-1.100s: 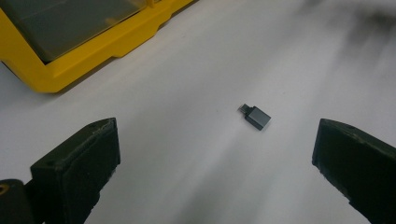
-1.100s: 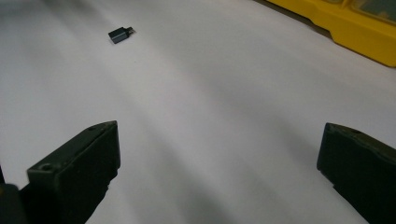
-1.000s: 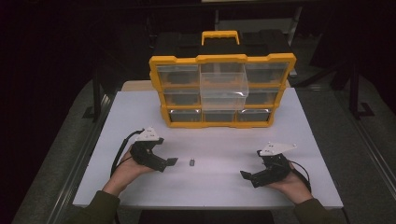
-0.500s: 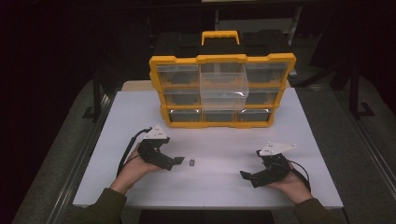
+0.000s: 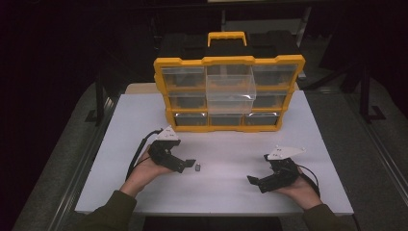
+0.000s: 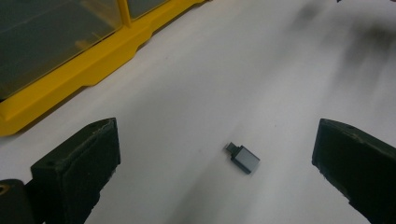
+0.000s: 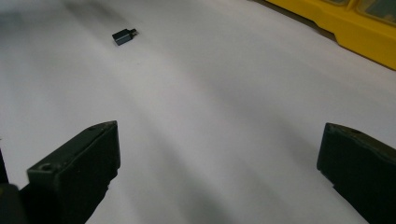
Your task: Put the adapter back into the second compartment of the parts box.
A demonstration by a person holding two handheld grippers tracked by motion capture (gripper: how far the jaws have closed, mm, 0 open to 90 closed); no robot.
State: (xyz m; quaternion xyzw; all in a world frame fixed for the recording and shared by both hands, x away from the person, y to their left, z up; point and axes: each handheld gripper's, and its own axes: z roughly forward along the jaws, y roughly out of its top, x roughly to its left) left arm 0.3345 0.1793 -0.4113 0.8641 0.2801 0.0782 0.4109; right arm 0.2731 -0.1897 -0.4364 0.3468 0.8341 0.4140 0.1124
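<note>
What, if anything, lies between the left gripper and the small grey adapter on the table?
Nothing visible. The left gripper is open, and only bare white table separates its jaws from the adapter, which lies loose just ahead of them.

Both arms in dark olive sleeves. Left claw (image 5: 189, 165) and right claw (image 5: 253, 181): black bodies, chunky matte black jaws, grey three-cornered top plates, black cables trailing behind.
</note>
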